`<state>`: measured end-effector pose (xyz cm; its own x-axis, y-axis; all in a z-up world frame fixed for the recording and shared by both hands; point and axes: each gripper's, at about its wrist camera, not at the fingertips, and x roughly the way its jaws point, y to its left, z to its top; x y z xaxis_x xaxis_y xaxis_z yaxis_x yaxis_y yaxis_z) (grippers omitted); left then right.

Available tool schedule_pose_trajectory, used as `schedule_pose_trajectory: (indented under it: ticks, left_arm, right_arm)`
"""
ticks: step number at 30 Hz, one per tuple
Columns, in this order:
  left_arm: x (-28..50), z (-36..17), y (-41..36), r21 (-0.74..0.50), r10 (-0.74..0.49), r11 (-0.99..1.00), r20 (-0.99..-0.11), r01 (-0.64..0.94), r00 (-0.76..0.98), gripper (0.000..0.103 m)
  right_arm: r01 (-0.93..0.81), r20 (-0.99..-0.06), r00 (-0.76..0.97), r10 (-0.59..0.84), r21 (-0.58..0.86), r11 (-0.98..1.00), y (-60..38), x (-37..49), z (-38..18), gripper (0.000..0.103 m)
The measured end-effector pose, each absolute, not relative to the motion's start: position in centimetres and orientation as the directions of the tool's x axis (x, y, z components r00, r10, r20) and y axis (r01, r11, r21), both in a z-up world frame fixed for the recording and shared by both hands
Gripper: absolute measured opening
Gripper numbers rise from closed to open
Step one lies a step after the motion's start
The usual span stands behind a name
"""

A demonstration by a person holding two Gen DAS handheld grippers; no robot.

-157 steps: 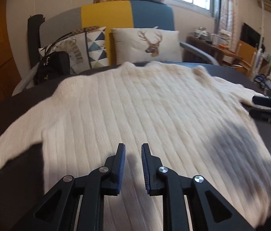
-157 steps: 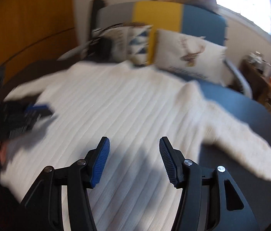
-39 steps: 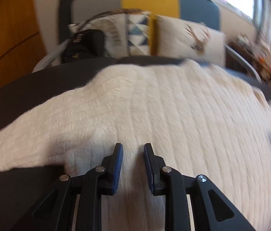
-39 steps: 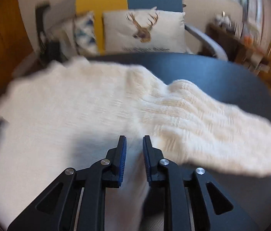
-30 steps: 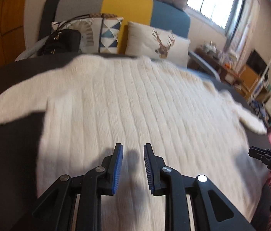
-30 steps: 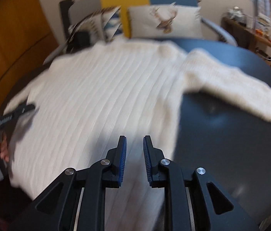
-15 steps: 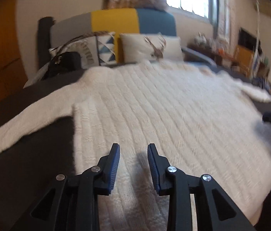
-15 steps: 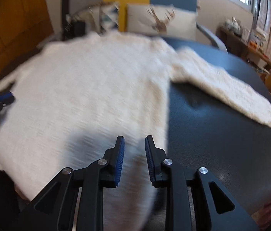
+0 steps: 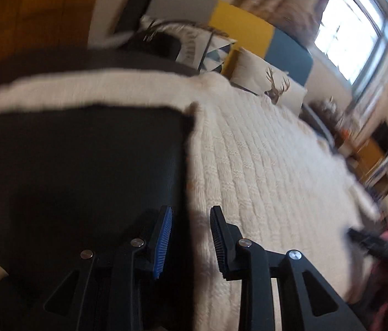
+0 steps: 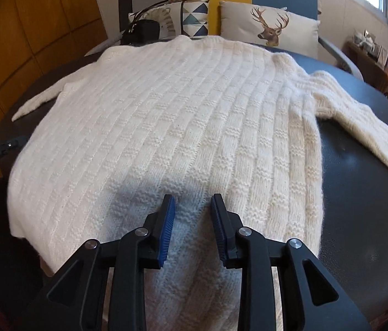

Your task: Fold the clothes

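Presently the sweater (image 10: 183, 127) is laid flat on the table (image 10: 364, 193), ahead of both grippers. Right gripper (image 10: 192, 215) is opening, nothing clamped; left gripper (image 9: 191, 231), narrowly parted, straddles the side edge, presumably for folding.

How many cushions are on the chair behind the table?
2: a triangle-patterned cushion on the left and a deer-print cushion on the right, both behind the sweater. Others may be hidden.
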<state>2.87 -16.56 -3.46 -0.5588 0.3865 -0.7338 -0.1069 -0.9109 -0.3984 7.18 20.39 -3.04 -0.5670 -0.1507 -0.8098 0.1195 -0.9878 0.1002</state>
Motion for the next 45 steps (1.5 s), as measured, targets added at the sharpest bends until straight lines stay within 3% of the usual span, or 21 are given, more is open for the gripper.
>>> schedule_pose_trajectory:
  ticks: [3,6,15,16,17,19,25,33,38,45]
  left_arm:
    - [2.7,-4.5,-16.3,-0.482,0.477,-0.868,-0.744,-0.119,-0.468,0.028]
    - [3.6,-4.3,-15.3,-0.439,0.459,-0.883,-0.742,-0.163,-0.488,0.03]
    - [5.6,-4.0,-14.7,-0.473,0.505,-0.86,-0.736,-0.191,-0.451,0.03]
    - [5.7,-3.9,-14.3,-0.435,0.471,-0.88,-0.751,-0.191,-0.462,0.027]
    - [5.9,-3.8,-13.8,-0.387,0.43,-0.902,-0.768,-0.19,-0.474,0.011]
    - [6.2,-3.6,-12.8,-0.305,0.362,-0.932,-0.79,-0.194,-0.494,0.007]
    - [6.4,-2.6,-12.7,-0.167,0.207,-0.978,-0.817,-0.123,-0.538,0.006]
    - [6.3,-2.5,-13.7,-0.129,0.16,-0.987,-0.827,-0.094,-0.539,0.009]
    - [6.2,-0.4,-13.5,-0.015,0.045,-0.998,-0.803,-0.055,-0.595,0.012]
    - [3.8,1.7,-10.9,0.02,0.05,-0.995,-0.767,-0.102,-0.639,0.015]
  right_arm:
    - [0.078,-0.822,-0.564,-0.085,0.049,-0.996,21.2,6.7,-3.0,0.03]
    - [0.053,-0.826,-0.557,-0.084,0.065,-0.996,22.0,6.6,-3.0,0.033]
    - [0.051,-0.827,-0.558,-0.061,0.04,-0.998,21.9,6.5,-3.0,0.036]
    - [0.049,-0.827,-0.558,-0.064,0.044,-0.998,22.0,6.5,-3.0,0.036]
    - [0.047,-0.827,-0.558,-0.065,0.047,-0.998,22.0,6.5,-3.0,0.036]
    - [0.047,-0.826,-0.56,-0.064,0.046,-0.998,22.0,6.5,-3.0,0.036]
    - [0.045,-0.821,-0.567,-0.066,0.048,-0.998,21.7,6.1,-3.2,0.036]
    - [0.051,-0.82,-0.57,-0.06,0.038,-0.998,21.7,6.1,-3.3,0.036]
    - [0.052,-0.825,-0.561,-0.066,0.044,-0.998,21.9,6.0,-3.2,0.037]
    - [0.045,-0.826,-0.561,-0.049,0.029,-0.999,21.6,6.1,-3.1,0.038]
